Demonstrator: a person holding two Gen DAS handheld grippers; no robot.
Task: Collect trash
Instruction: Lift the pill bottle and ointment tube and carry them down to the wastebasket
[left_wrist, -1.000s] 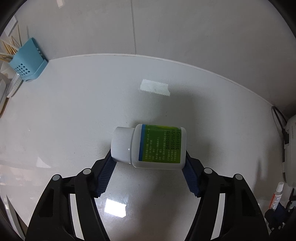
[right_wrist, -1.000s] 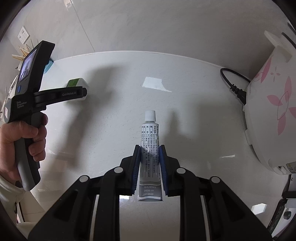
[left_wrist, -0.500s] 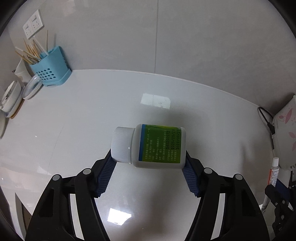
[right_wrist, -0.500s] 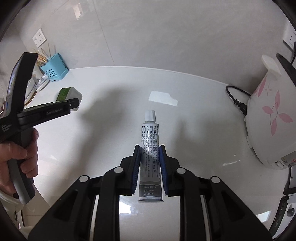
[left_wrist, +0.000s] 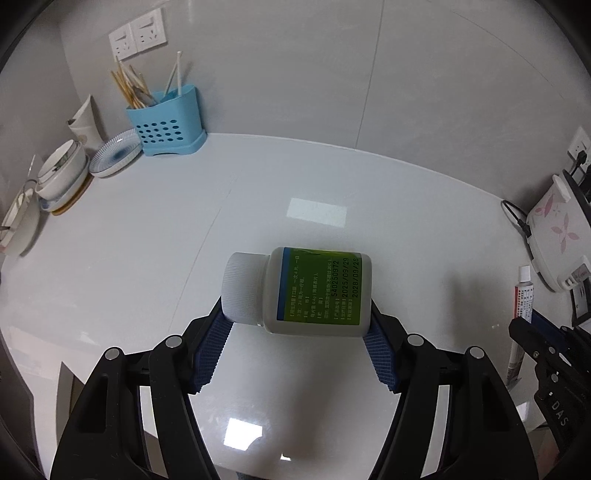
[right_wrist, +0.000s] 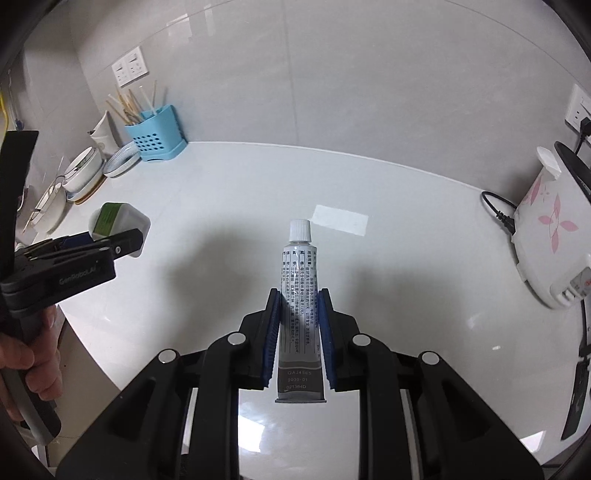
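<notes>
My left gripper (left_wrist: 297, 328) is shut on a white pill bottle (left_wrist: 317, 293) with a green label, held sideways above the white counter, its ribbed cap to the left. My right gripper (right_wrist: 300, 325) is shut on a grey ointment tube (right_wrist: 300, 306) with a white cap that points away from me. In the right wrist view the left gripper (right_wrist: 110, 243) with the pill bottle (right_wrist: 114, 218) shows at the left edge, held by a person's hand (right_wrist: 26, 354). The ointment tube (left_wrist: 522, 295) also shows at the right edge of the left wrist view.
A blue utensil holder (left_wrist: 166, 122) with chopsticks stands in the back left corner, with bowls (left_wrist: 62, 170) and a plate (left_wrist: 116, 155) beside it. A white flowered rice cooker (right_wrist: 546, 240) with a black cord (right_wrist: 496, 210) stands at the right. Wall sockets (left_wrist: 136, 35) sit above.
Both grippers have risen and pulled back from the counter, each still holding its item. More of the back wall, the utensil holder and the dishes has come into view.
</notes>
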